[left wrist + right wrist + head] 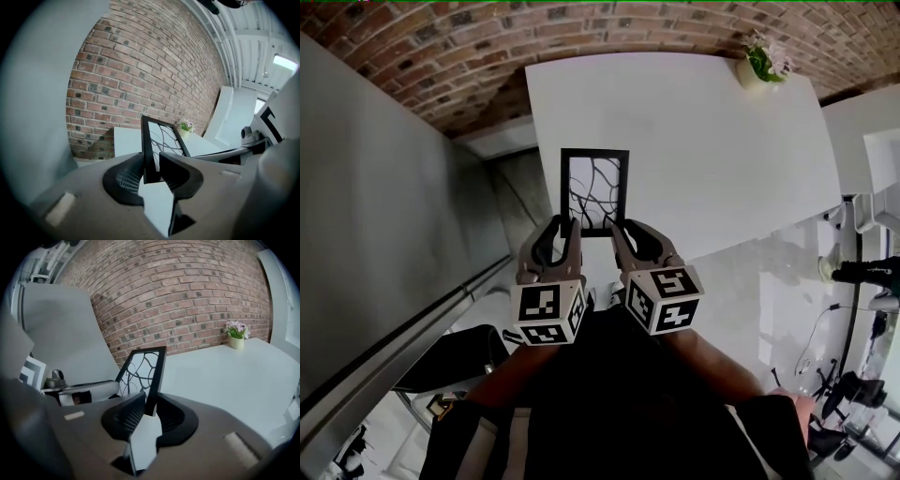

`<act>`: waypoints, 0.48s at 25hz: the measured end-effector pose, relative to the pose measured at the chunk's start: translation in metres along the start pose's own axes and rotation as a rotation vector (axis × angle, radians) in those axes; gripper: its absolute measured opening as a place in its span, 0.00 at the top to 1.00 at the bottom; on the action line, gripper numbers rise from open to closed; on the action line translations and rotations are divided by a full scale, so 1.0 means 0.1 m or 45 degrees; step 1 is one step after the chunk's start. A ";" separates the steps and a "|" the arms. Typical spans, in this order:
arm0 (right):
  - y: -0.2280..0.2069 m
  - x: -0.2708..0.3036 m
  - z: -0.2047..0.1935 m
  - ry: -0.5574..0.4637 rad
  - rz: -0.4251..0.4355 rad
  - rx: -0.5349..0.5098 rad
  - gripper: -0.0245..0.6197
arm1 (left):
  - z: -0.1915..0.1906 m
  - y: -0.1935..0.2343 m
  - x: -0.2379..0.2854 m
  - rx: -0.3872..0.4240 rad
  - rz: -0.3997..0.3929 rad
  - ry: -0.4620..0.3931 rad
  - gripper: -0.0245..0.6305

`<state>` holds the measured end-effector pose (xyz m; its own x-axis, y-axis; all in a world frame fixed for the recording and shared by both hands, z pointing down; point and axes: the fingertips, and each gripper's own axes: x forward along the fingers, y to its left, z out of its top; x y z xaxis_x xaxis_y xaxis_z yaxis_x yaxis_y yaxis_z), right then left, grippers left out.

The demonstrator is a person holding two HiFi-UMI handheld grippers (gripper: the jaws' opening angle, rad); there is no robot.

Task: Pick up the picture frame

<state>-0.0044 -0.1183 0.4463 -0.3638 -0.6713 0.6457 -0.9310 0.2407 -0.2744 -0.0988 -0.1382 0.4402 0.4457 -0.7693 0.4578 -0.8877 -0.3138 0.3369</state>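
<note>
A black picture frame [594, 190] with a pattern of dark branching lines is held up by its lower edge over the near left part of the white table [722, 141]. My left gripper [563, 229] is shut on its lower left corner. My right gripper [623, 231] is shut on its lower right corner. In the left gripper view the frame [161, 140] stands edge-on between the jaws of the left gripper [151, 169]. The right gripper view shows the frame [143, 371] rising from the jaws of the right gripper [150, 405], with both pads against it.
A small pot of flowers [759, 64] stands at the table's far right corner, by the brick wall [441, 56]. A grey panel [384, 197] runs along the left. Cables and dark equipment [853, 272] lie on the floor at the right.
</note>
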 end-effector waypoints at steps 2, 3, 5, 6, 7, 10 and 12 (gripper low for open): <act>-0.02 -0.14 0.04 -0.030 -0.002 -0.002 0.85 | 0.05 -0.12 -0.08 0.009 -0.009 -0.026 0.82; -0.03 -0.22 0.06 -0.047 -0.003 -0.006 0.85 | 0.06 -0.19 -0.12 0.017 -0.014 -0.034 0.82; -0.07 -0.37 0.09 -0.080 -0.003 -0.013 0.85 | 0.08 -0.33 -0.20 0.030 -0.023 -0.047 0.82; -0.08 -0.45 0.11 -0.096 -0.001 -0.015 0.85 | 0.09 -0.39 -0.23 0.035 -0.025 -0.054 0.82; -0.10 -0.53 0.11 -0.111 0.003 -0.015 0.85 | 0.11 -0.46 -0.27 0.039 -0.025 -0.064 0.82; -0.16 -0.75 0.14 -0.161 0.016 -0.017 0.85 | 0.19 -0.68 -0.39 0.059 -0.021 -0.111 0.82; -0.19 -0.90 0.18 -0.204 0.024 -0.023 0.85 | 0.24 -0.81 -0.46 0.081 -0.020 -0.141 0.82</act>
<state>0.0464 -0.0750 0.3809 -0.3730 -0.7697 0.5181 -0.9251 0.2658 -0.2712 -0.0499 -0.0907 0.3724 0.4473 -0.8196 0.3580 -0.8878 -0.3584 0.2887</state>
